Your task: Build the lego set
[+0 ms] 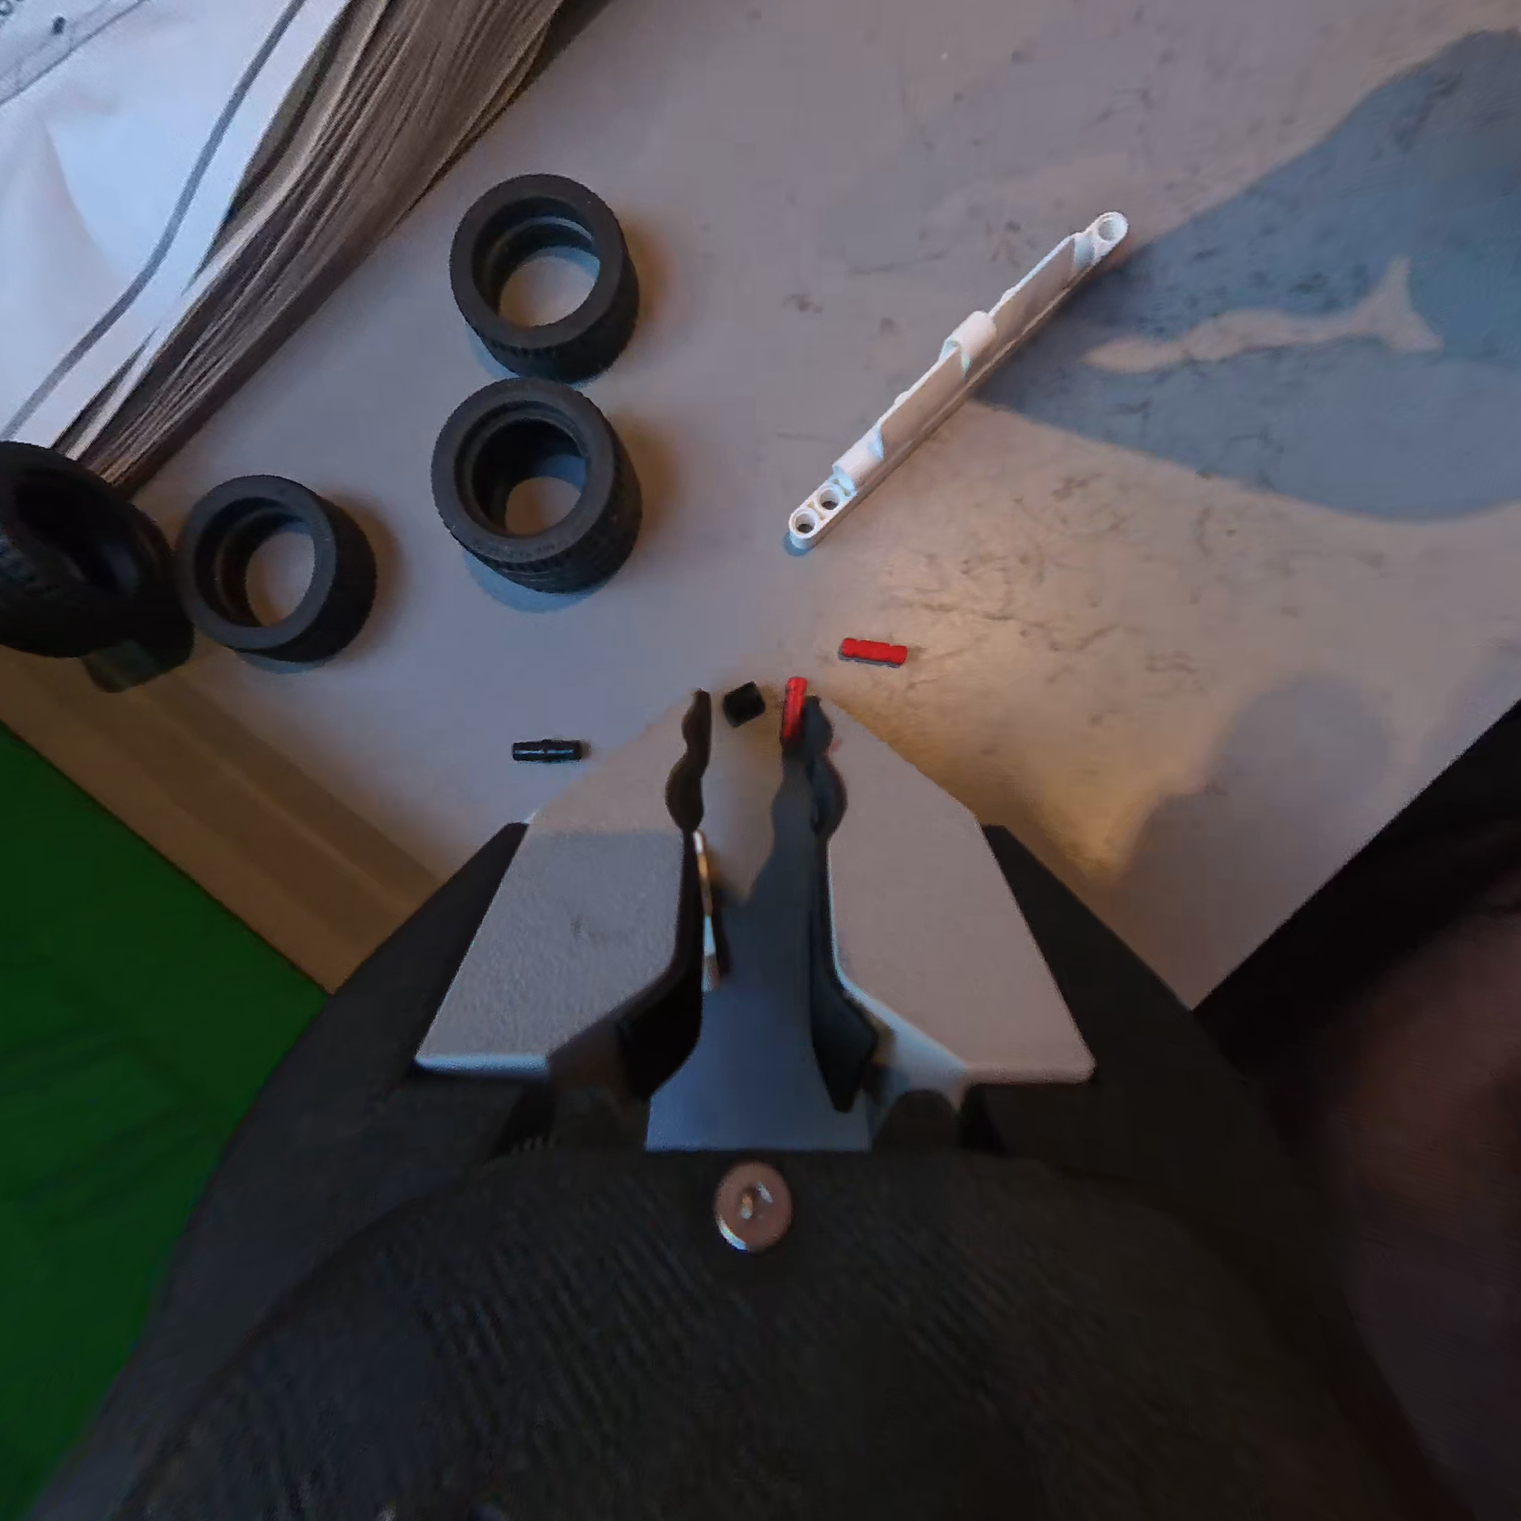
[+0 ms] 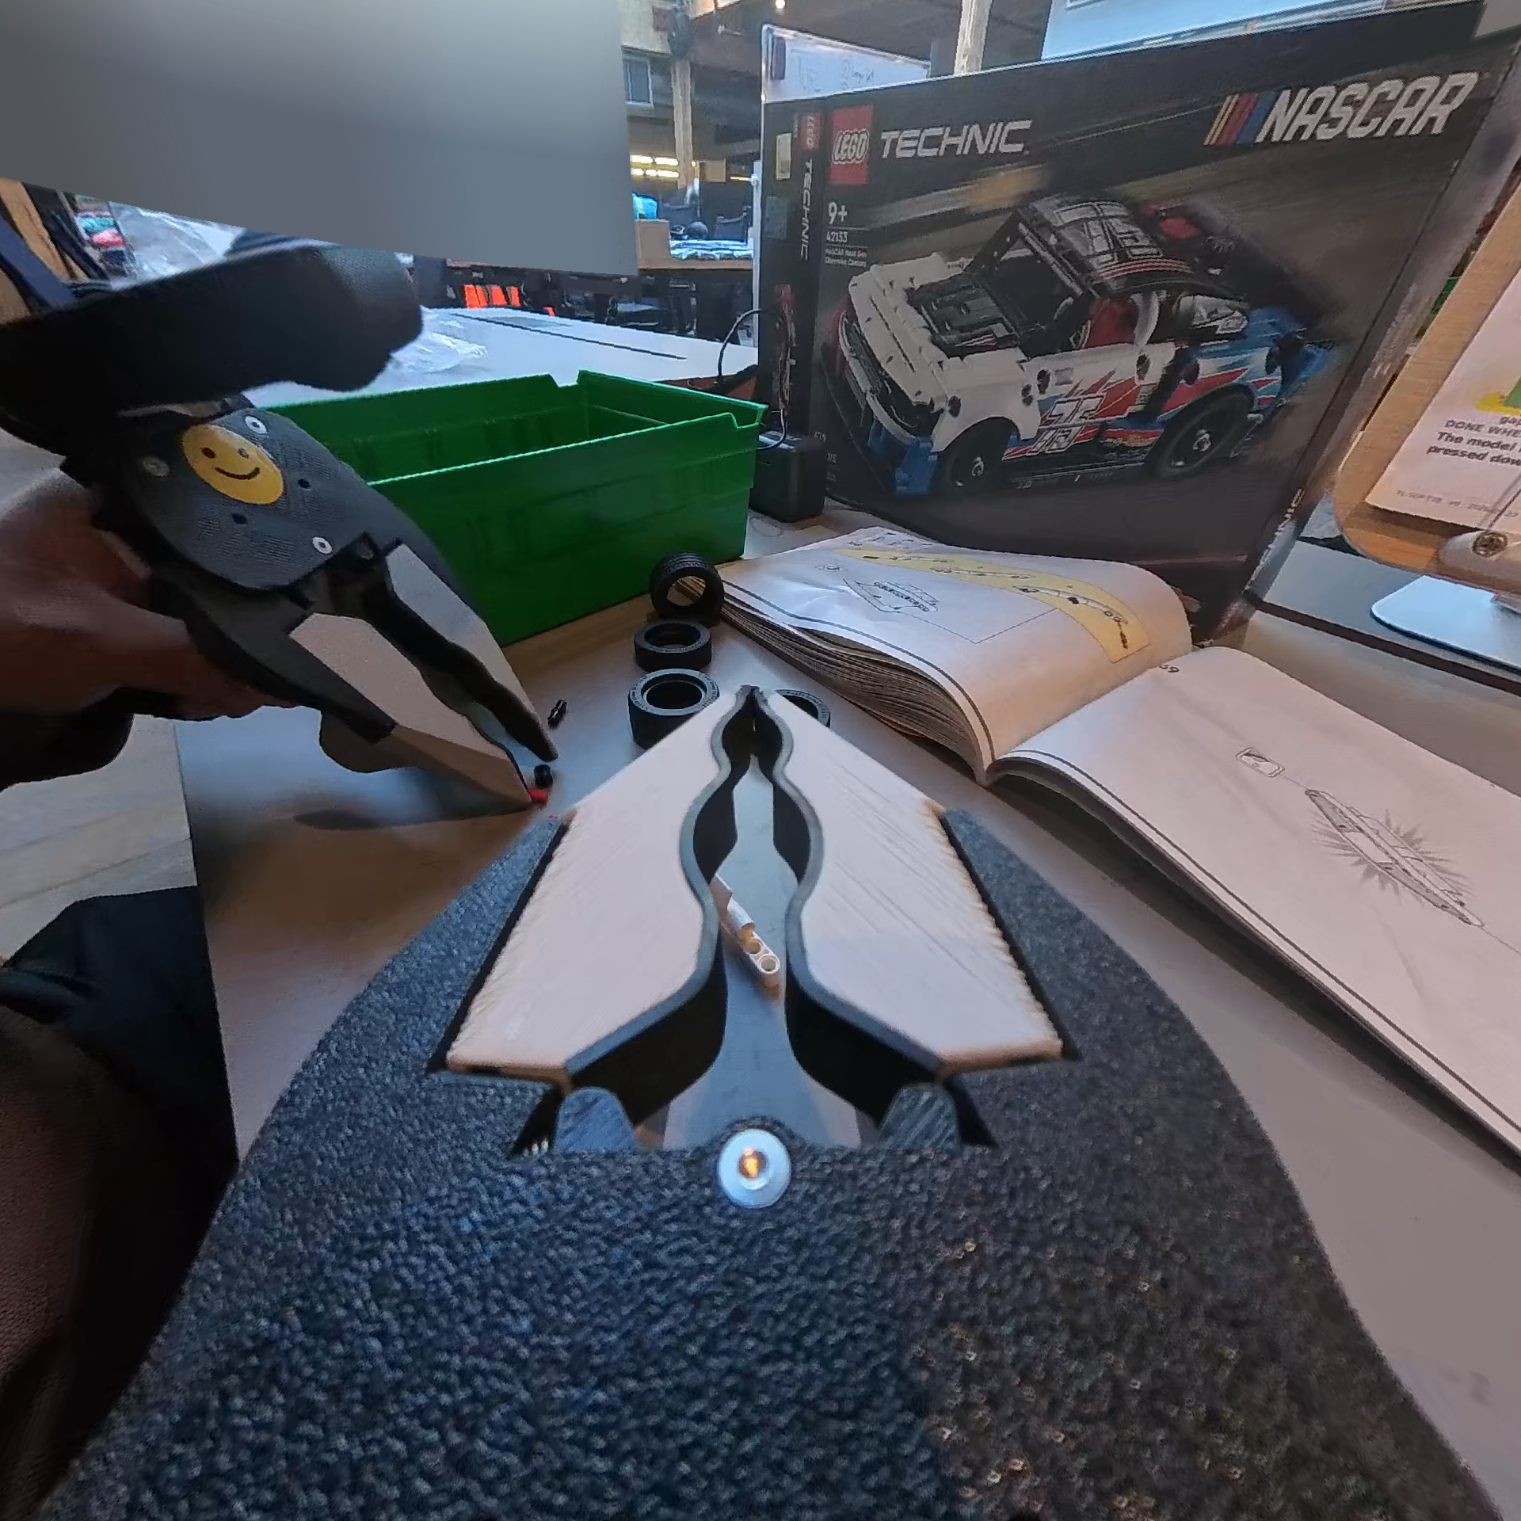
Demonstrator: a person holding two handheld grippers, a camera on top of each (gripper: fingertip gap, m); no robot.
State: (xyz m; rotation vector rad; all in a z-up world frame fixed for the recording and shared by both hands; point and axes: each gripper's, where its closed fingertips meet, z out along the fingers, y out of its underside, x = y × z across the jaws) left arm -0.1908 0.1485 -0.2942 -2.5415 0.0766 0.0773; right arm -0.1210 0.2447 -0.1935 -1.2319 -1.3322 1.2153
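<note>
The left gripper (image 1: 745,708), jaws parted, tips on the table (image 1: 1070,658), brackets a small black bush (image 1: 743,704), seemingly to pinch it; 1 red pin (image 1: 794,706) touches its right finger. The right gripper (image 2: 753,700) hovers closed and empty above the white beam (image 2: 753,946), keeping clear

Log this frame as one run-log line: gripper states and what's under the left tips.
left gripper: open, tips at table, small black bush between them, red pin at one finger | right gripper: shut, empty | white beam: untouched
</note>
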